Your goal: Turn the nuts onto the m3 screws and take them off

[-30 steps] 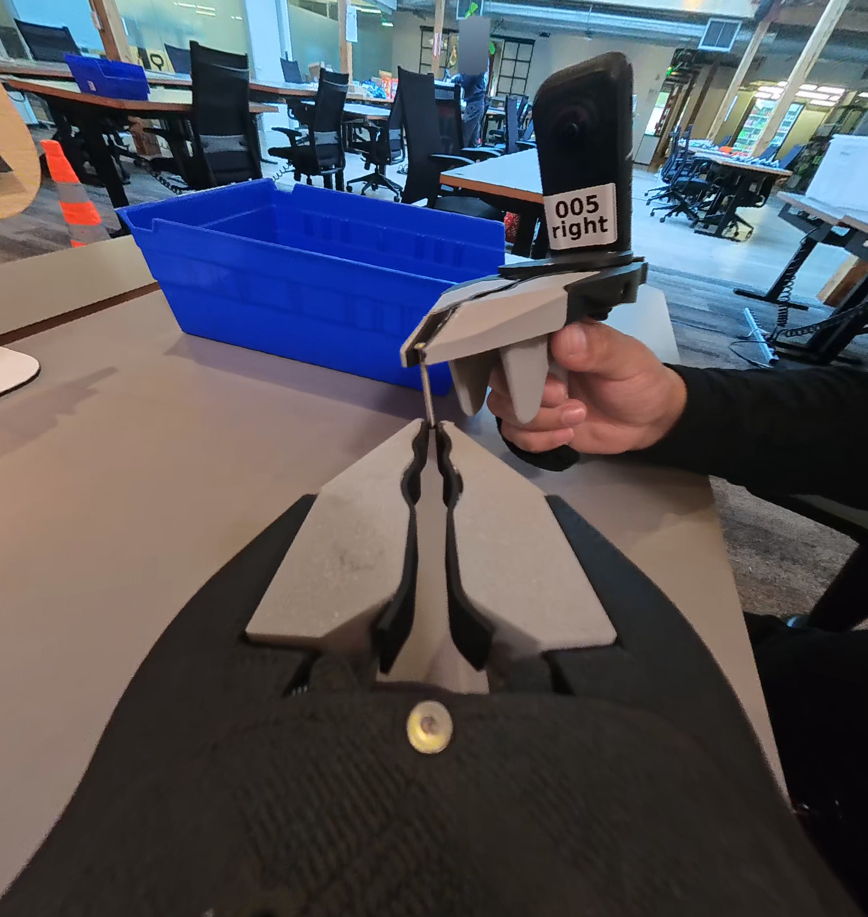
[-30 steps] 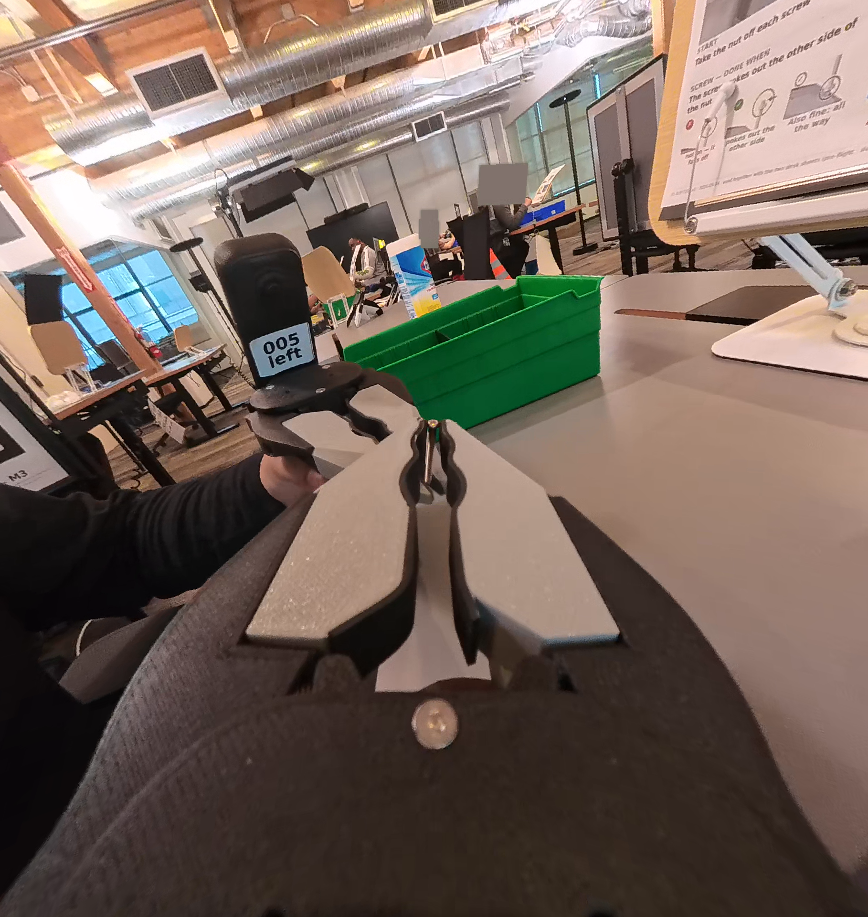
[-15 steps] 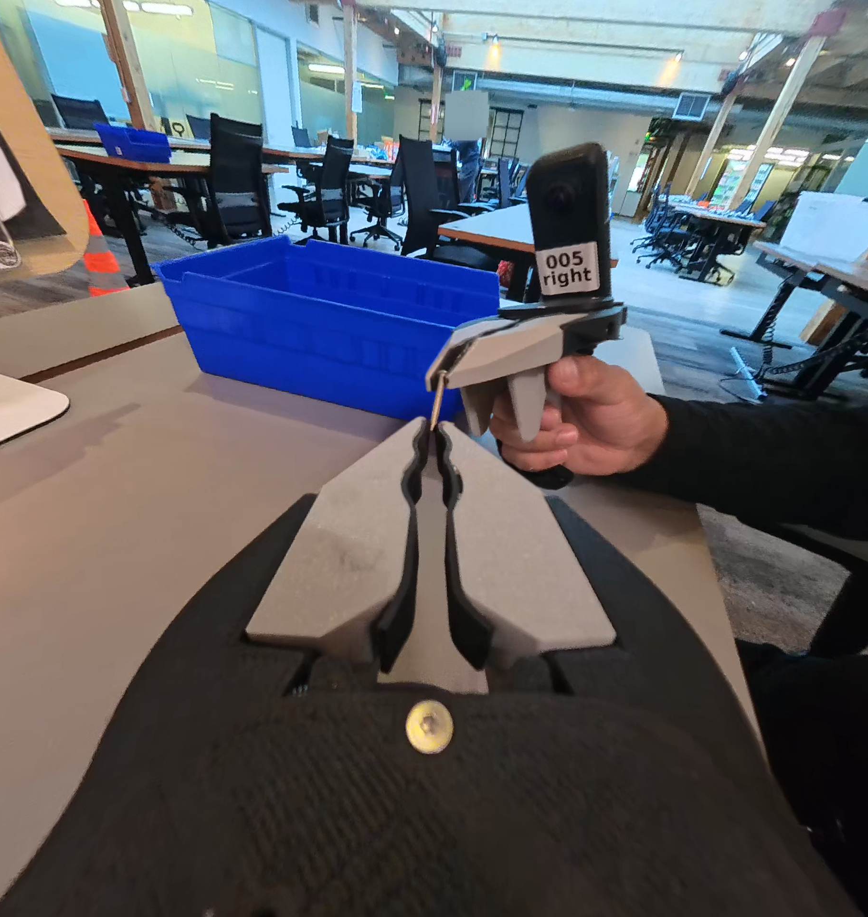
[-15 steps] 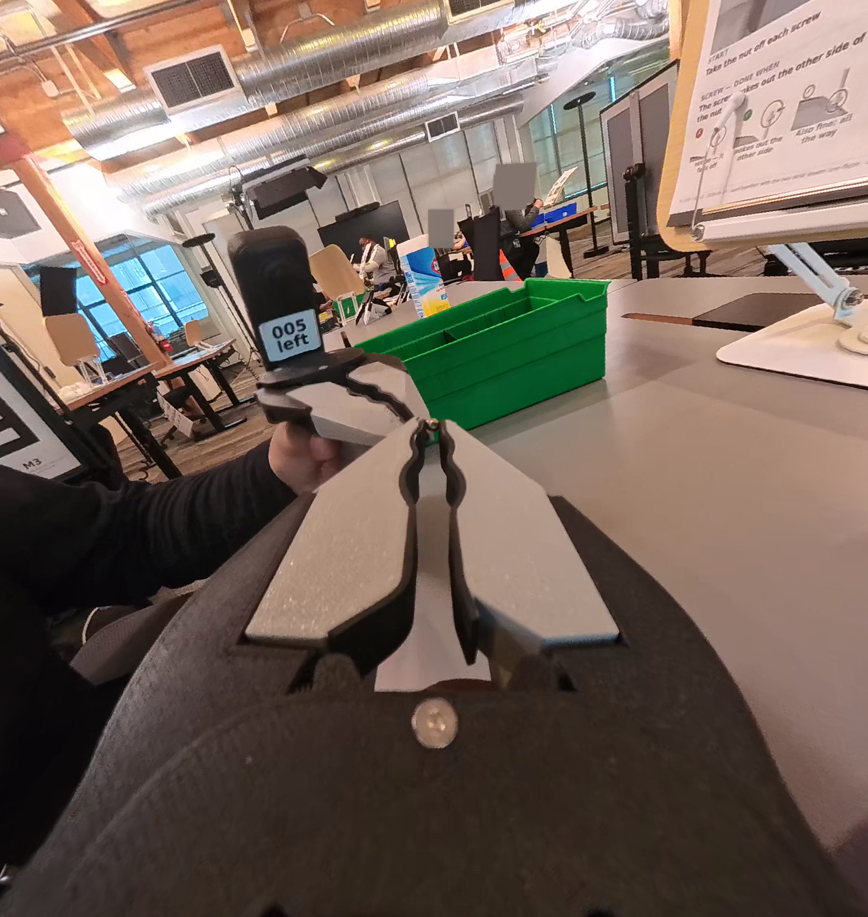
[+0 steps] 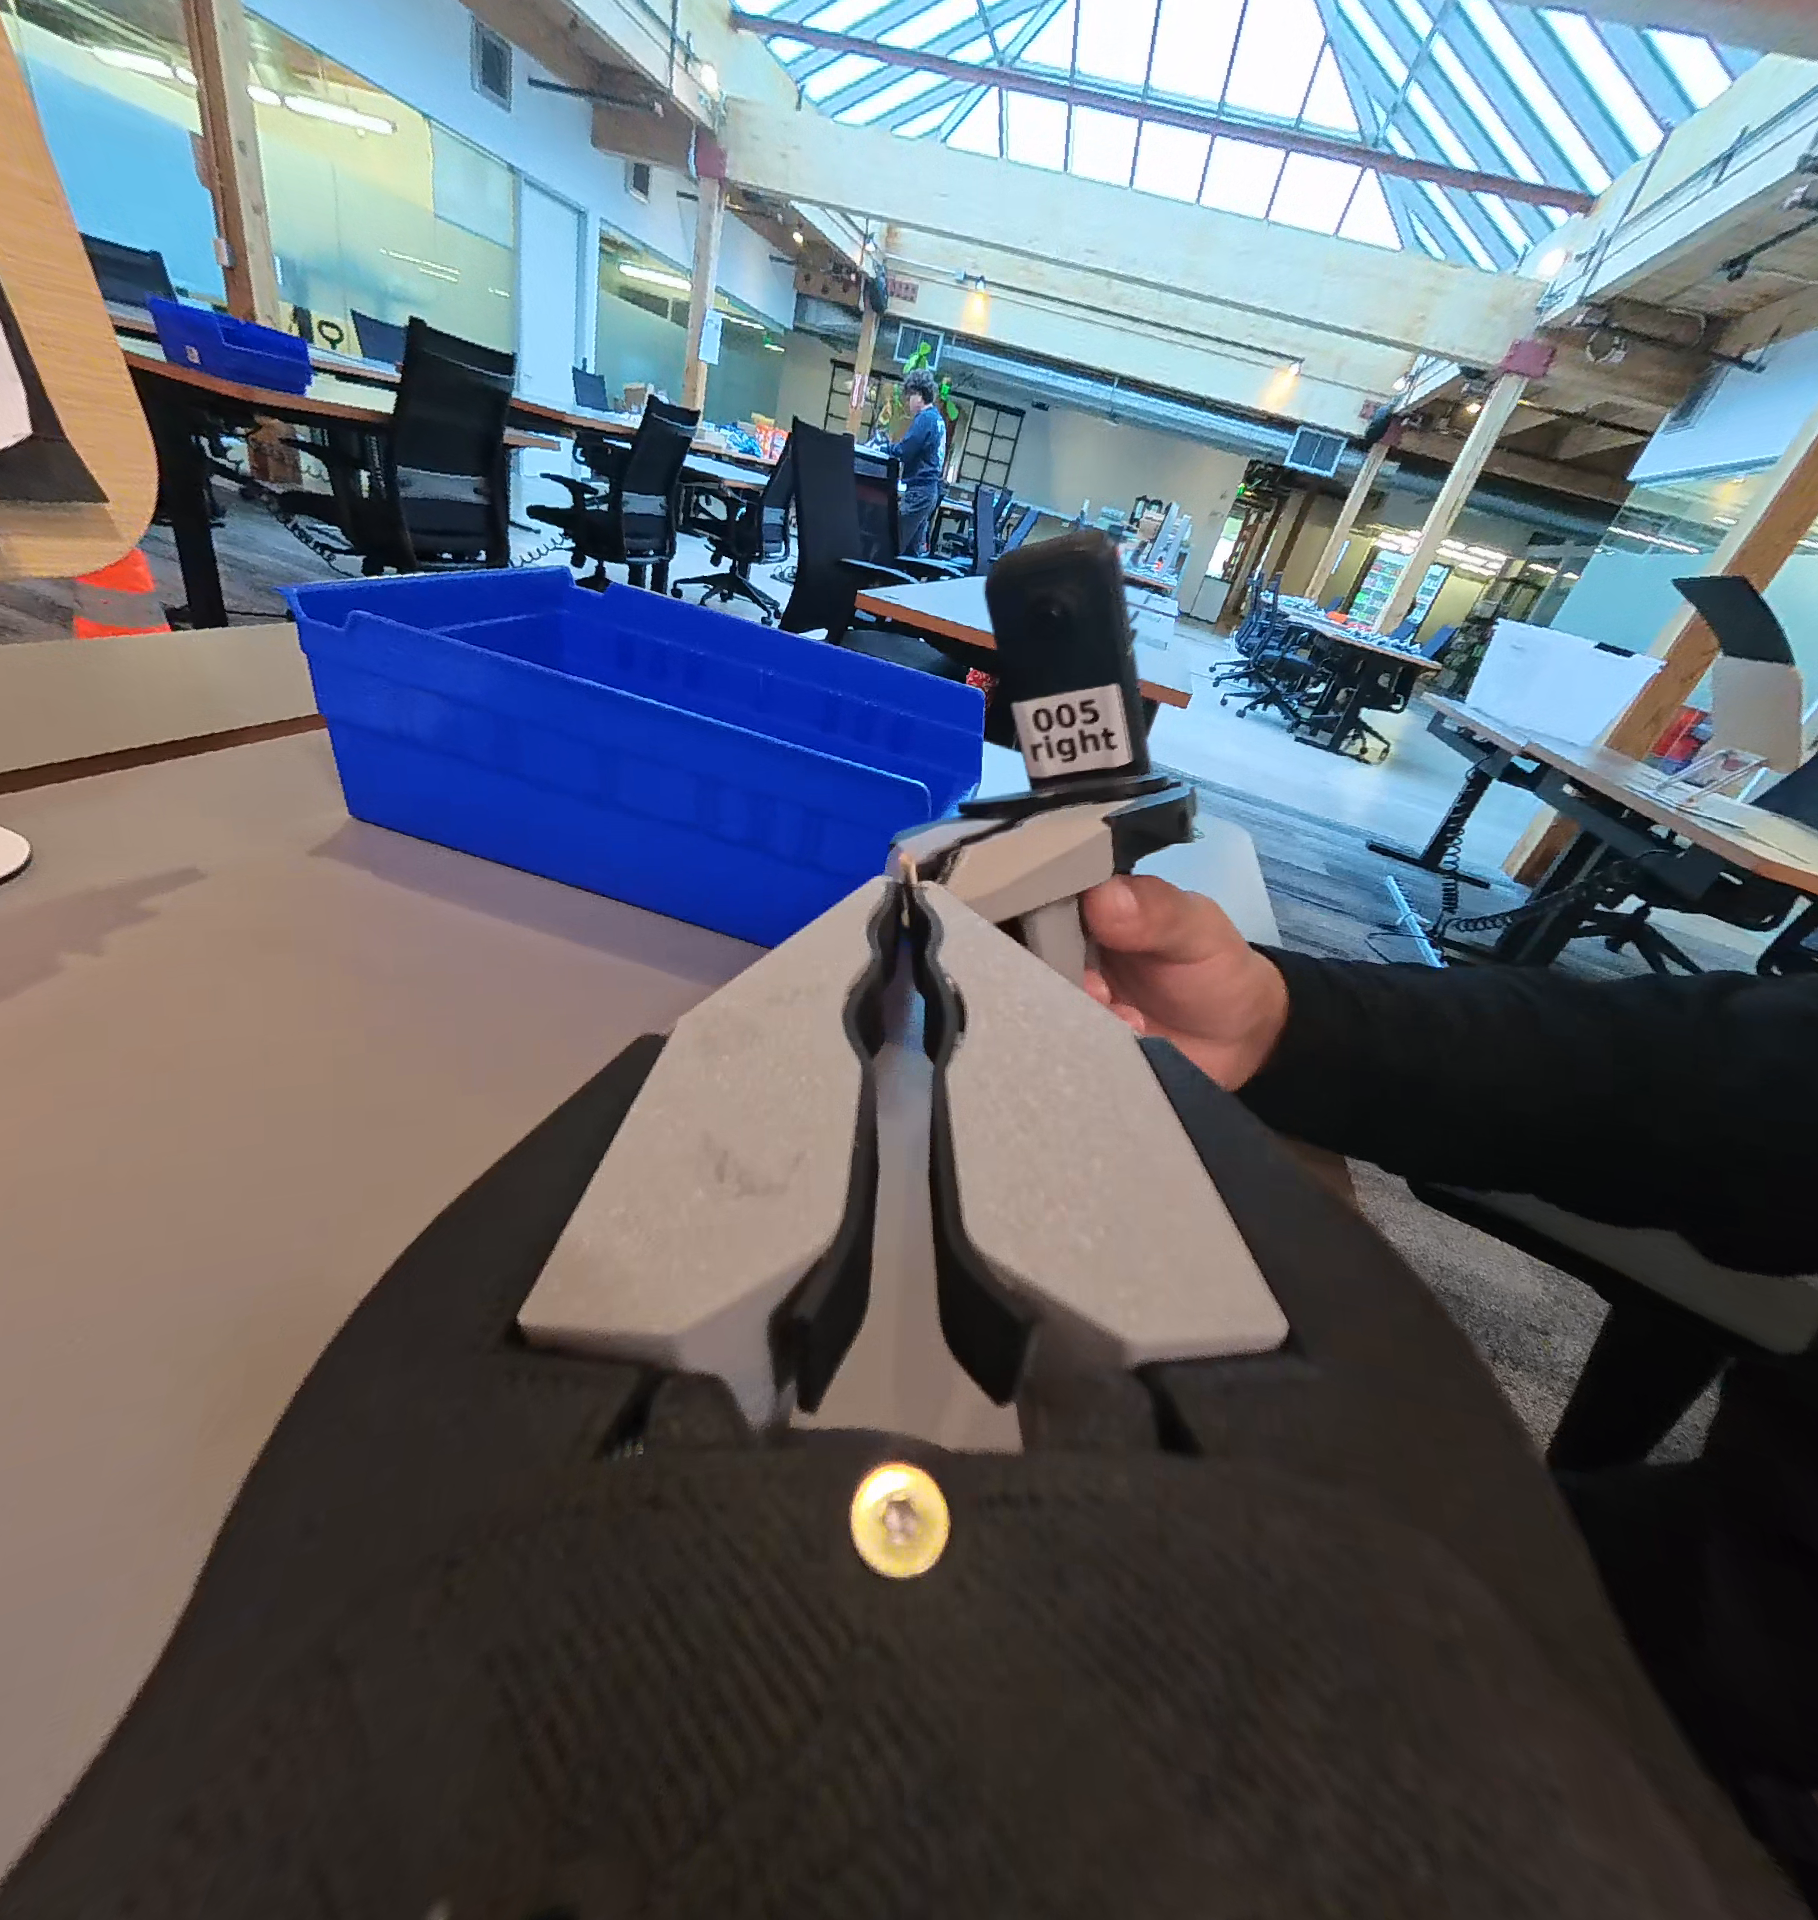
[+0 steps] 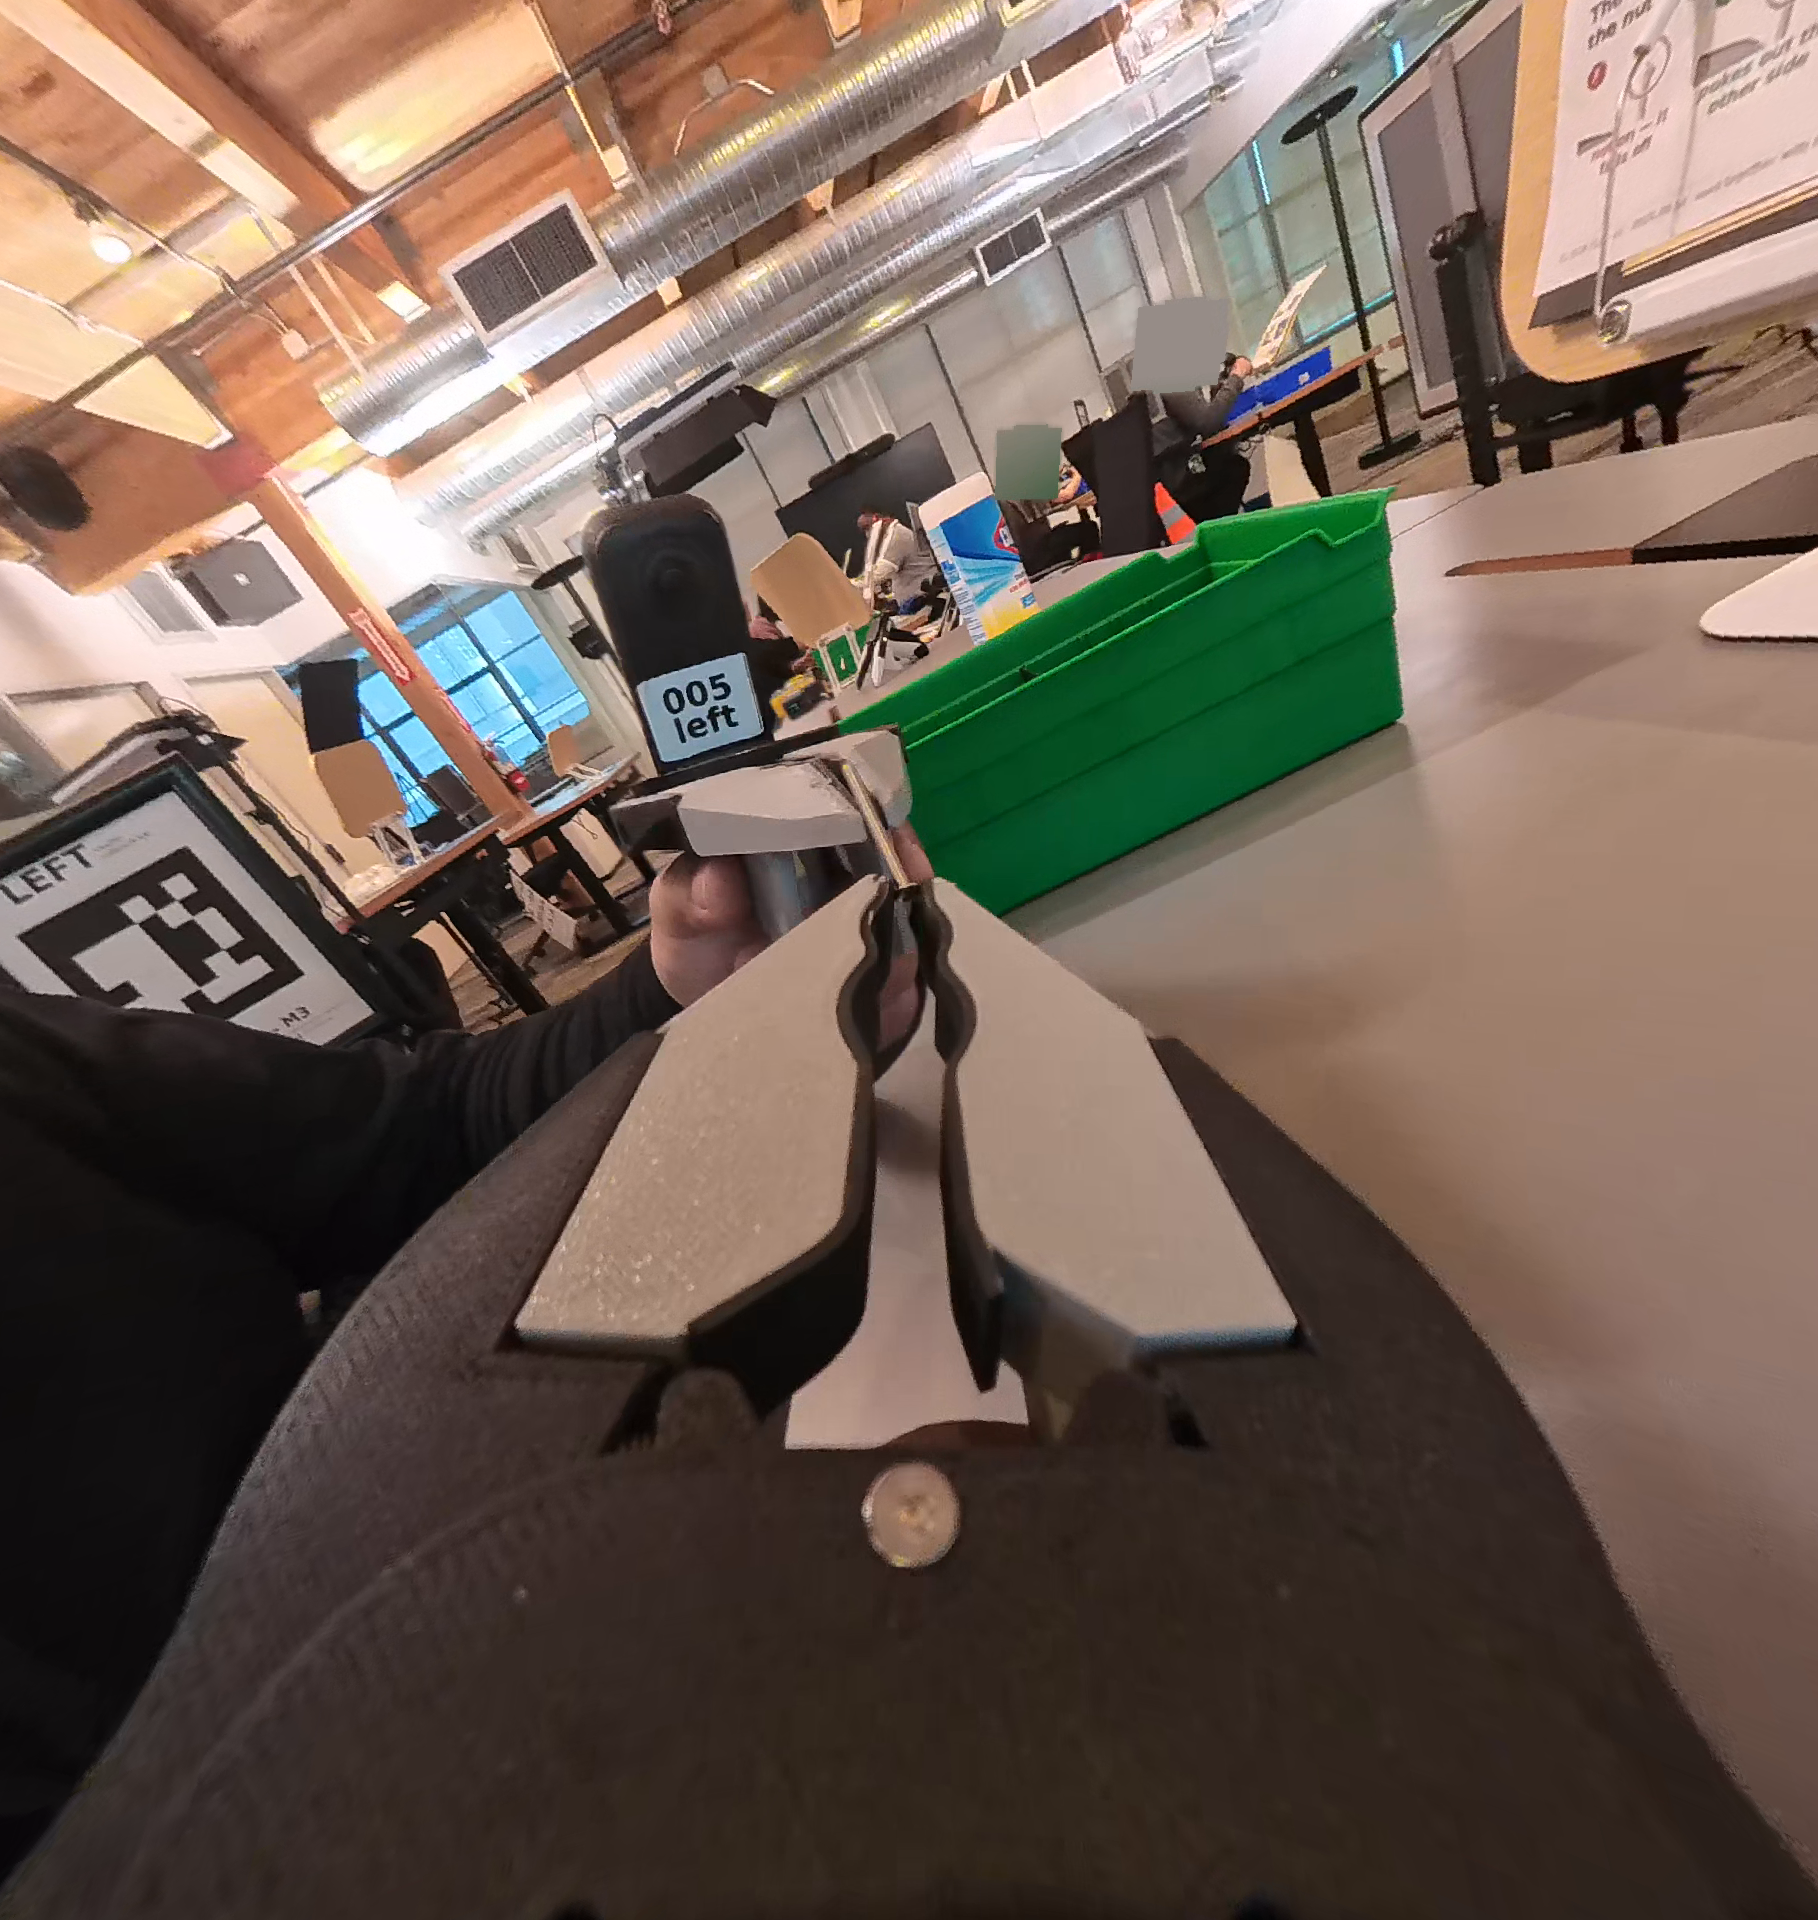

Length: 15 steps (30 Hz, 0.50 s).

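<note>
A thin silver M3 screw (image 6: pixel 877 826) spans the two grippers above the grey table (image 5: pixel 209 1039). My left gripper (image 5: pixel 910 914) is shut on one end of it; only a short tip of the screw (image 5: pixel 912 881) shows there. My right gripper (image 6: pixel 900 904) is shut on the other end. The right gripper (image 5: pixel 905 857) meets the left one tip to tip in the left wrist view. The left gripper (image 6: pixel 863 769) shows in the right wrist view with the screw slanting down from it. I cannot make out a nut.
A blue bin (image 5: pixel 624 748) stands on the table behind the right gripper. A green divided bin (image 6: pixel 1144 707) stands beyond the left gripper, with a wipes canister (image 6: pixel 978 561) behind it. A white stand base (image 6: pixel 1798 603) holds an instruction board (image 6: pixel 1715 156). A marker sign (image 6: pixel 157 925) stands at left. The grippers are tip to tip, or close to it.
Both grippers have tilted upward and drawn closer tip to tip. Less of the screw shows in the left wrist view. Both stay shut on it.
</note>
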Each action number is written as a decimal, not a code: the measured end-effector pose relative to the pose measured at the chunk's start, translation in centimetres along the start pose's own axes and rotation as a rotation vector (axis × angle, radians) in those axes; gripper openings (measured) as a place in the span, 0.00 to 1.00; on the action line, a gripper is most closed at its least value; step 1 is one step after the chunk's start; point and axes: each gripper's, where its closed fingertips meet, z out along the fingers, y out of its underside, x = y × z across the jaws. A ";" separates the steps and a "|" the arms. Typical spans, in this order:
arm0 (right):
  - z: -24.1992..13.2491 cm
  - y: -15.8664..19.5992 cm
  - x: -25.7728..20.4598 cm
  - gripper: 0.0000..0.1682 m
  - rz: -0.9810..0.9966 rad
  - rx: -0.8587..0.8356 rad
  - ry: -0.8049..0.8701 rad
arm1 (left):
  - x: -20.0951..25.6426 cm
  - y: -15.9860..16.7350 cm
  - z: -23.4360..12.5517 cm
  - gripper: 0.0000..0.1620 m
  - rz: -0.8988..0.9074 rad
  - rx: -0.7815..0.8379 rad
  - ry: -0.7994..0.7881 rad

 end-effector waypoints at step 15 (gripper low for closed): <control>0.6 0.5 -0.5 0.01 0.062 -0.003 -0.061 | 0.5 0.0 0.3 0.00 0.002 0.014 0.019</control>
